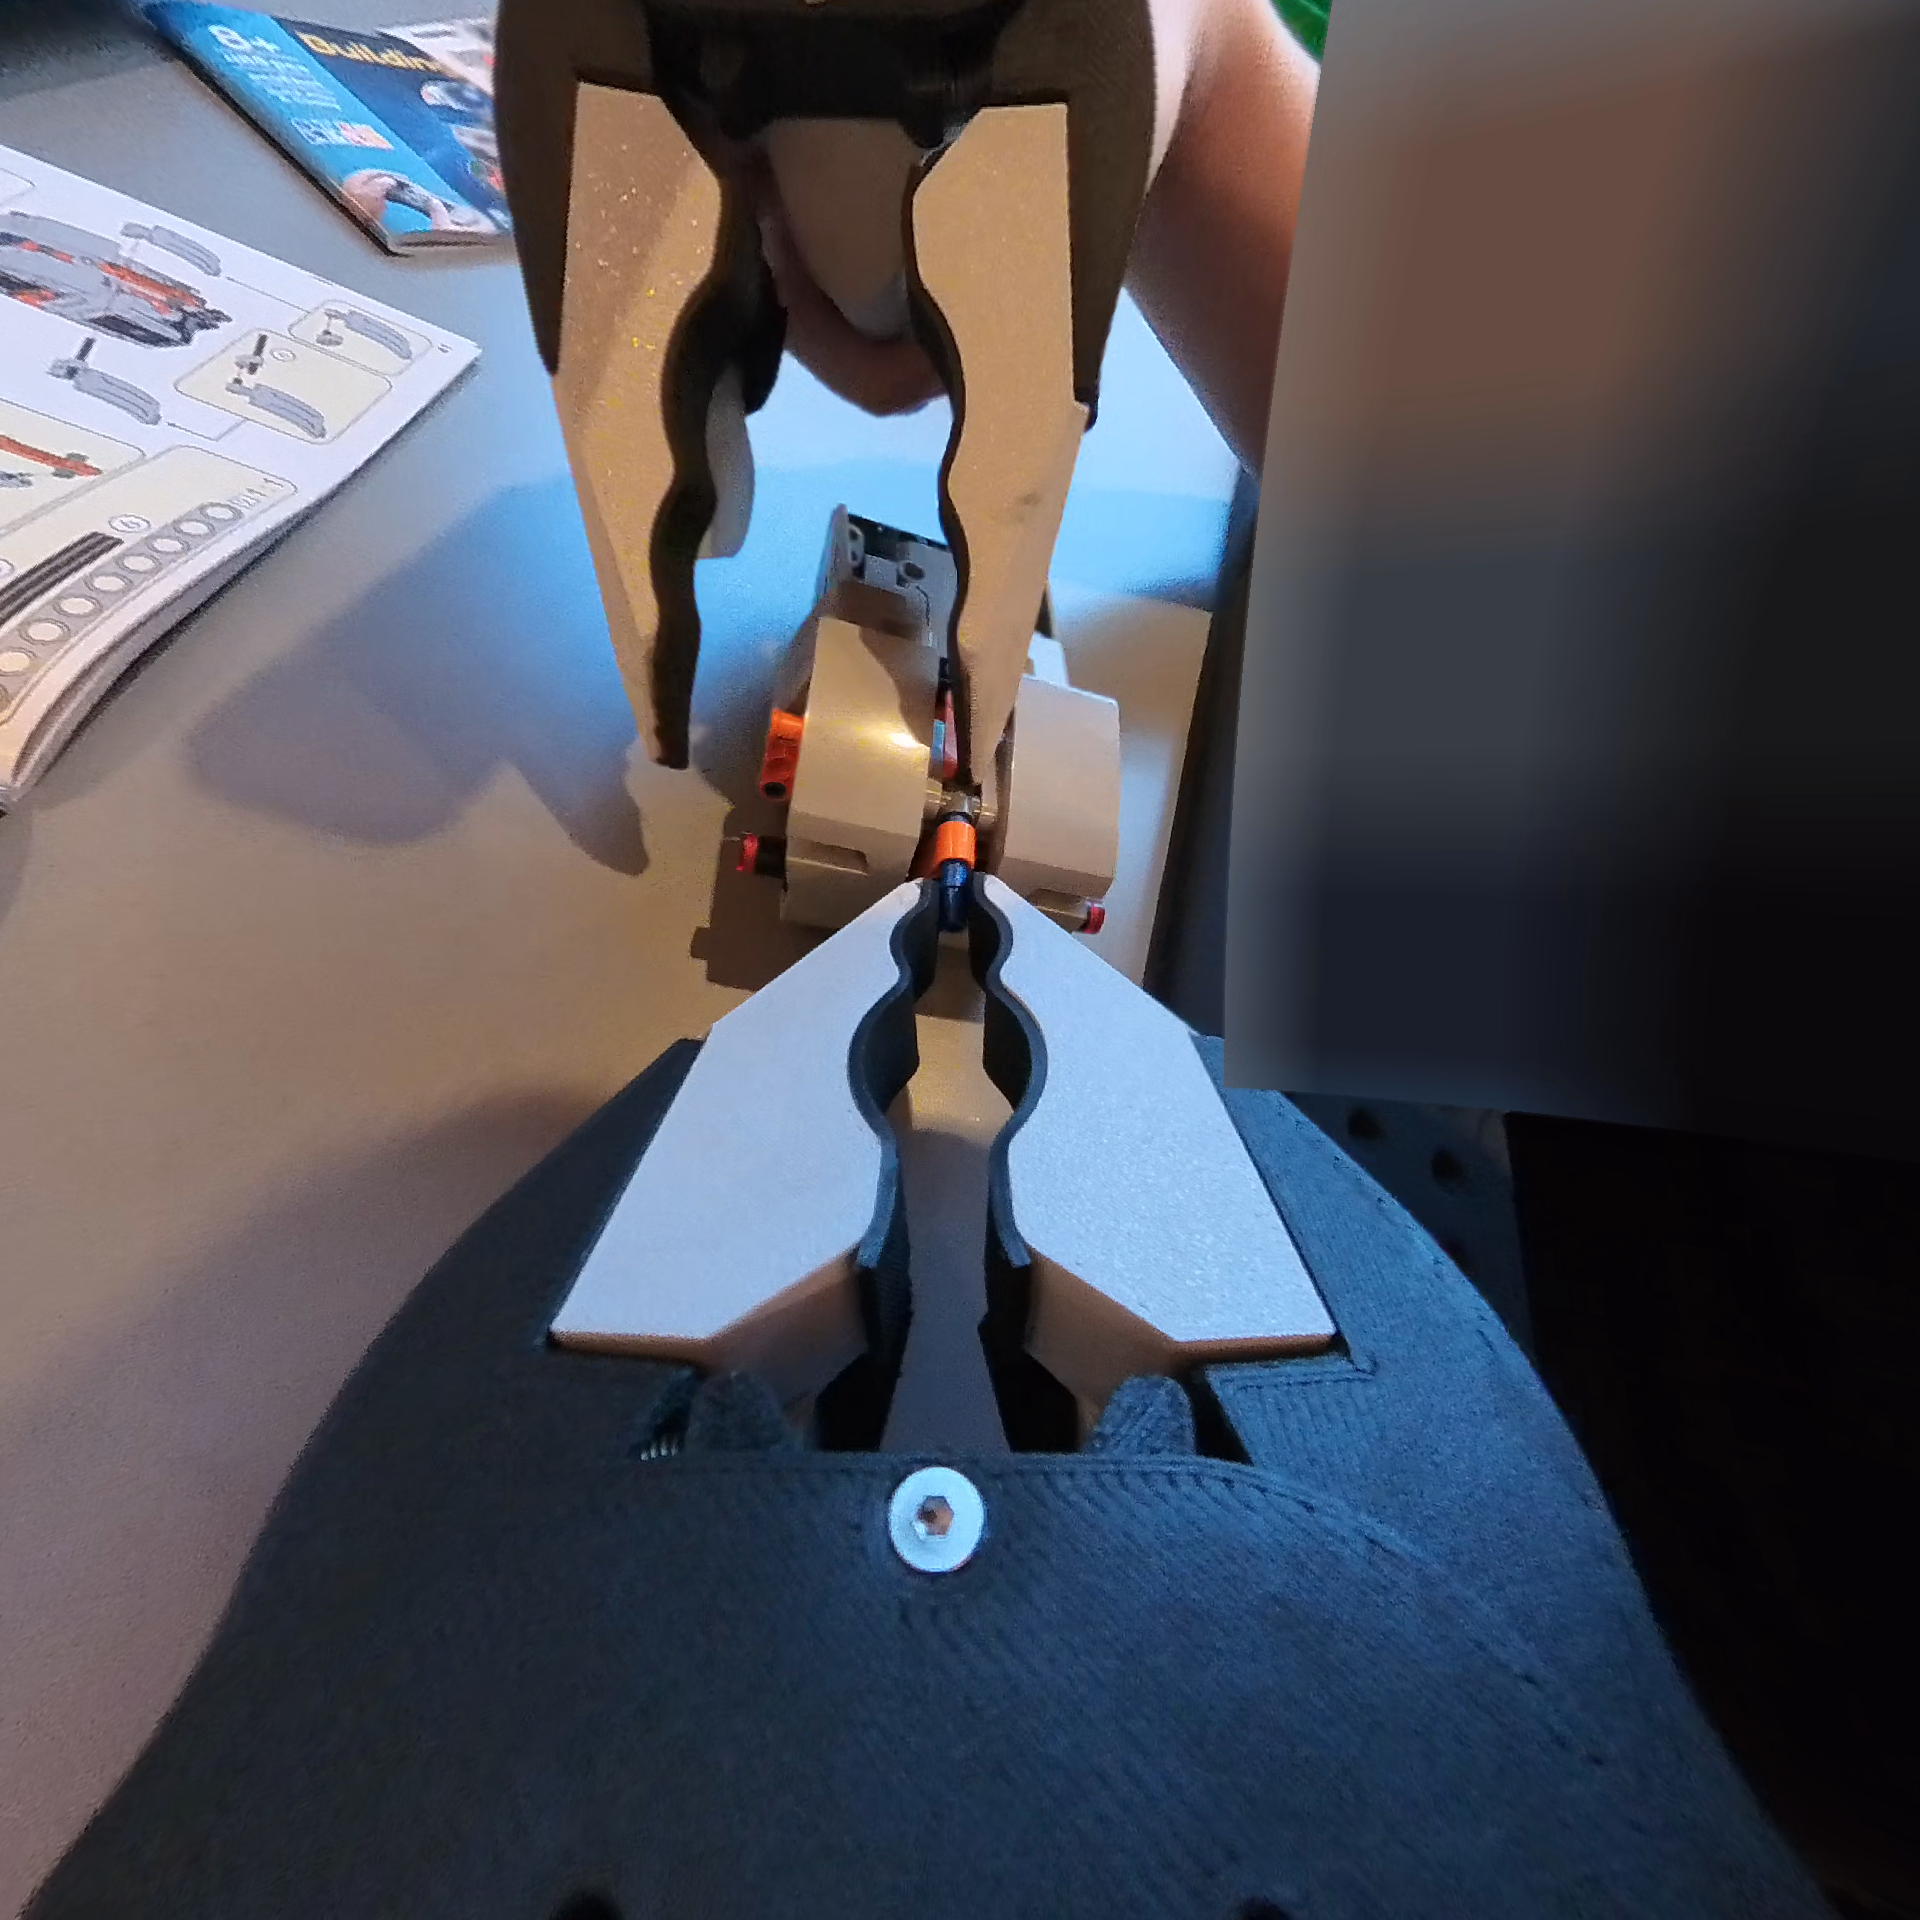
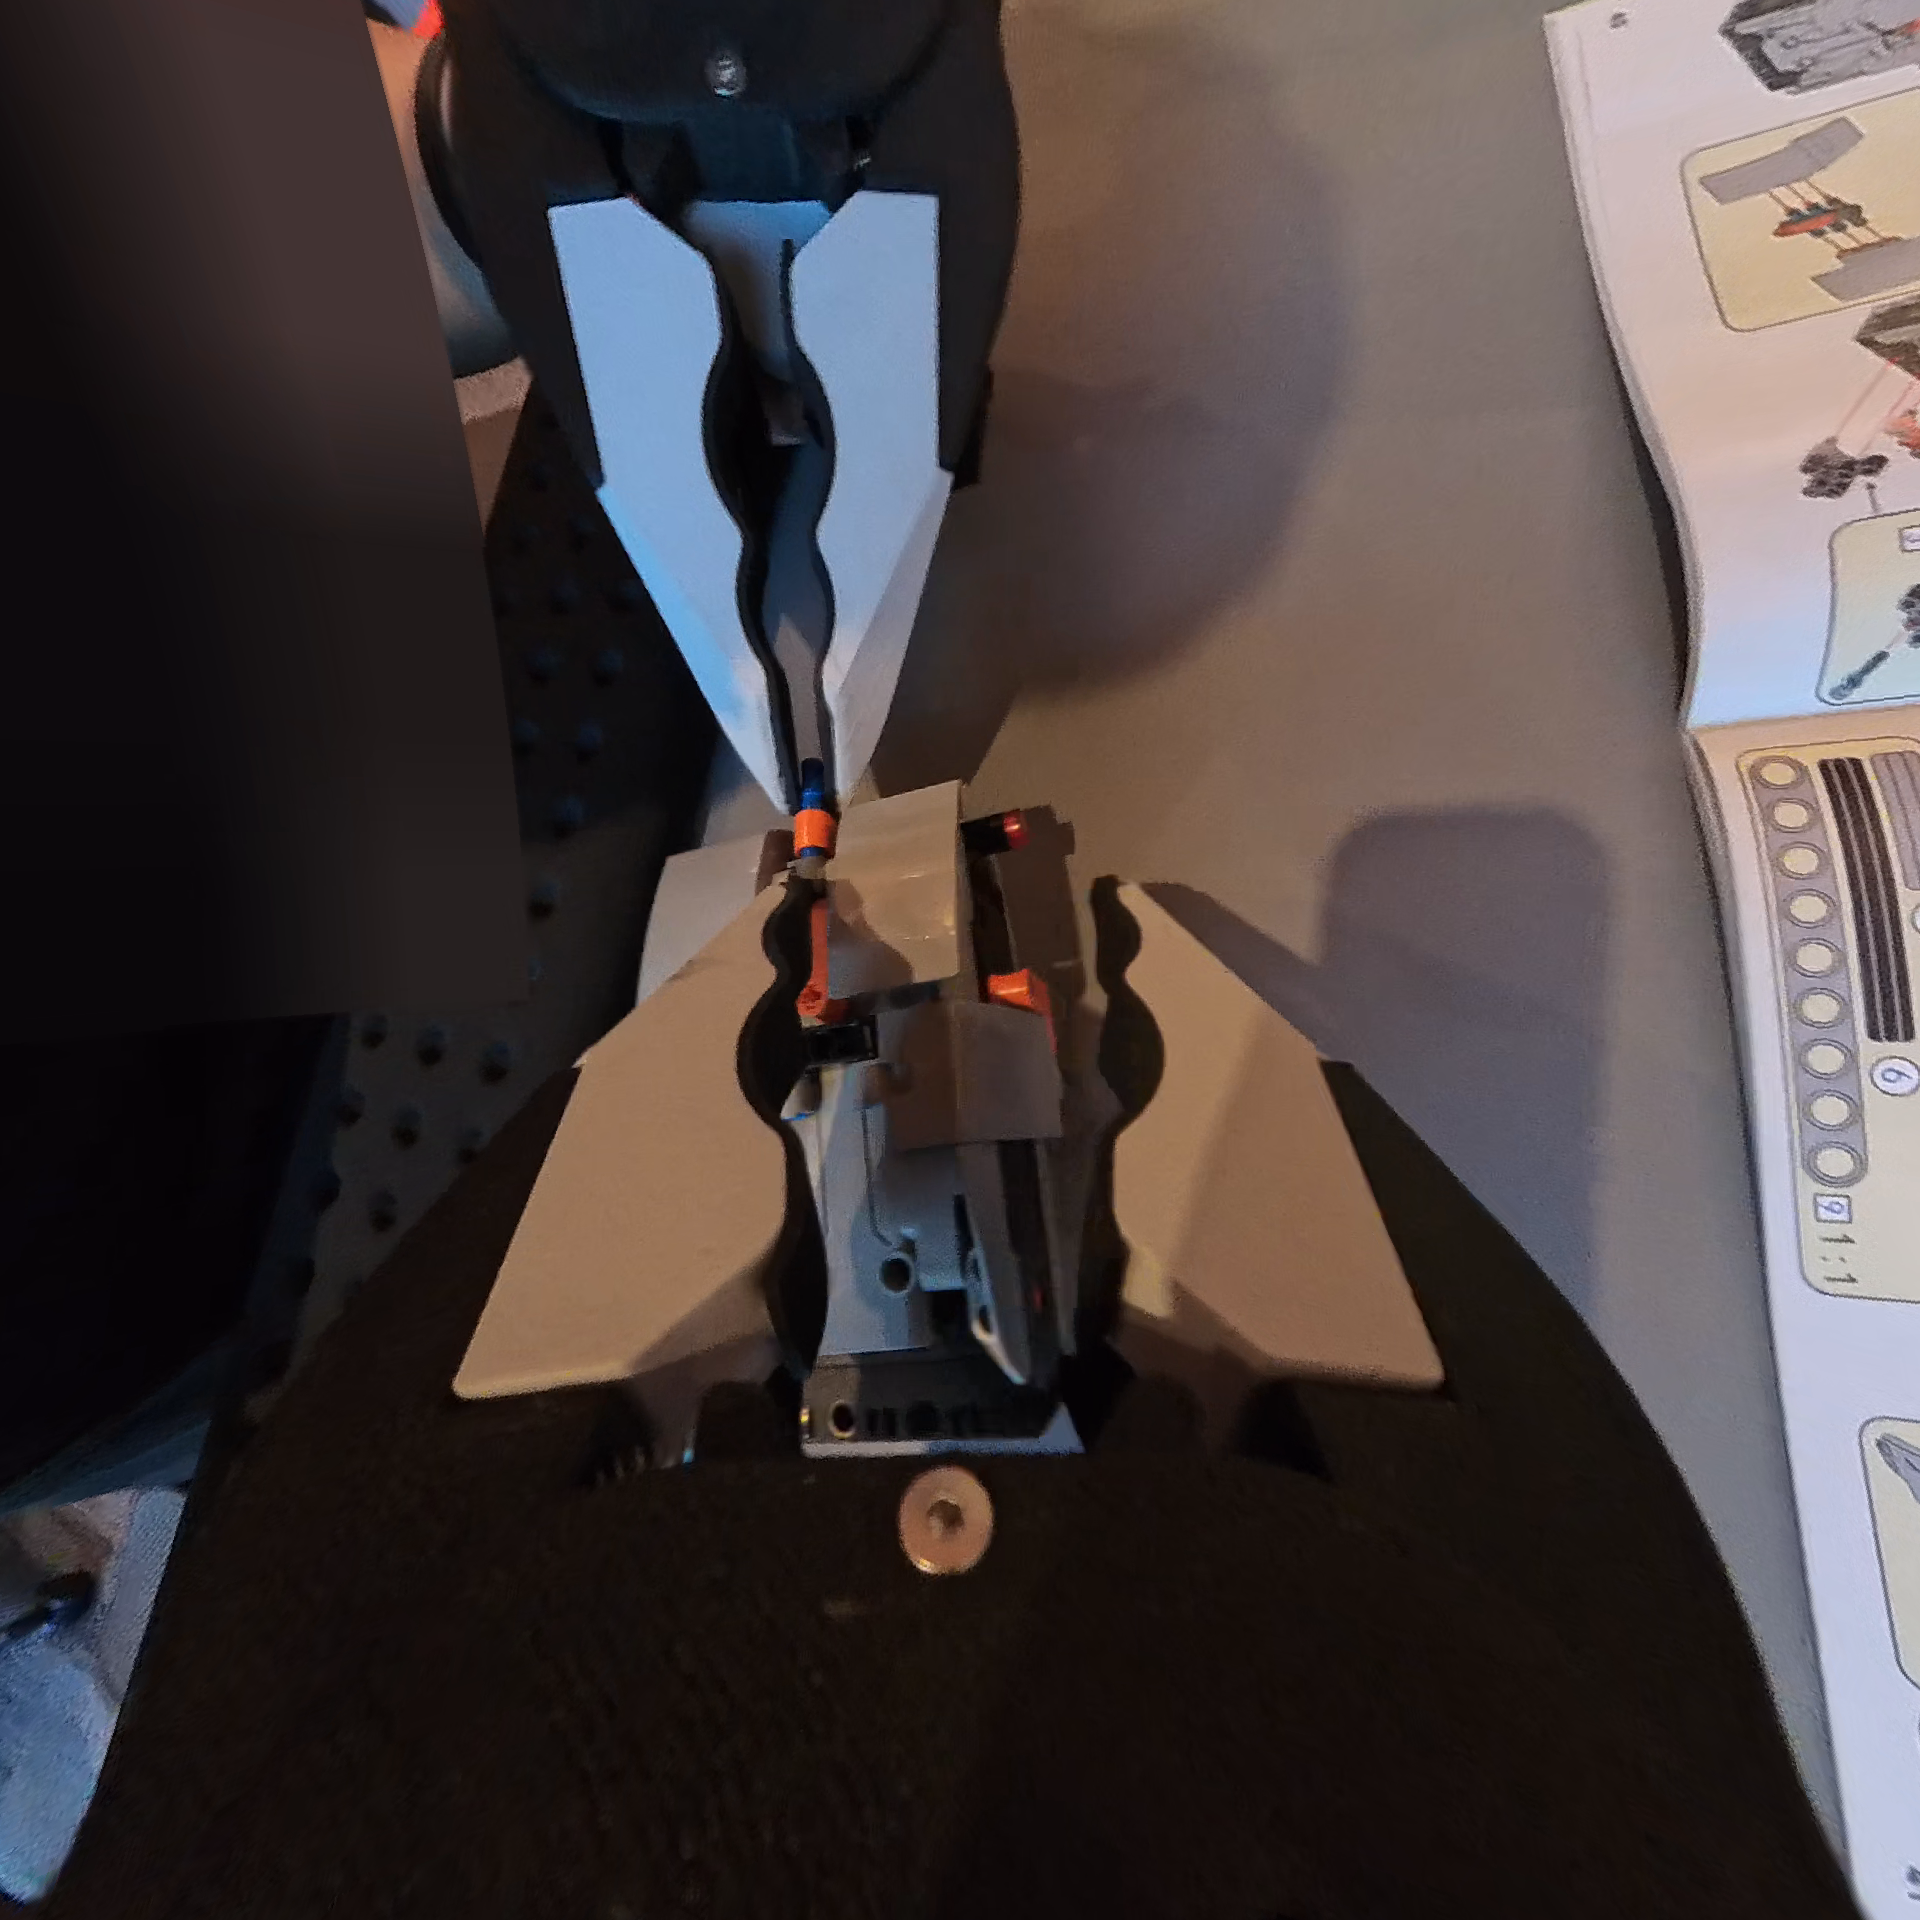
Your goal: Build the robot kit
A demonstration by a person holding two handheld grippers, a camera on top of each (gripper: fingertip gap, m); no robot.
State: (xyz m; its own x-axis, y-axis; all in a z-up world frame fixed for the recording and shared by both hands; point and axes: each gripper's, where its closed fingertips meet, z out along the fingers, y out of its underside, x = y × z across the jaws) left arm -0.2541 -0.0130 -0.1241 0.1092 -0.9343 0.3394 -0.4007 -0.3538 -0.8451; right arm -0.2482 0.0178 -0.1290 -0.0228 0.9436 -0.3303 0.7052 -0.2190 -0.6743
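A grey brick-built model (image 1: 852, 769) with orange and red parts rests on the grey table (image 1: 312, 1039). My left gripper (image 1: 951, 894) is shut on a small blue pin with an orange bush (image 1: 953, 844), and the pin's far end touches the model's near end. My right gripper (image 1: 821, 758) reaches in from the far side. In the right wrist view the right gripper (image 2: 951, 894) has its jaws wide, closed against the model (image 2: 914, 1195), which fills the gap between them. The left gripper (image 2: 816, 790) and its pin (image 2: 810, 831) show beyond the model.
An open instruction booklet (image 1: 208, 416) lies at the left of the table and also shows in the right wrist view (image 2: 1818, 935). A blue booklet (image 1: 353, 114) lies behind it. A dark studded mat (image 2: 540, 675) borders the table. A person's hand (image 1: 1195, 260) holds the right gripper. The tips of both grippers are at nearly the same place.
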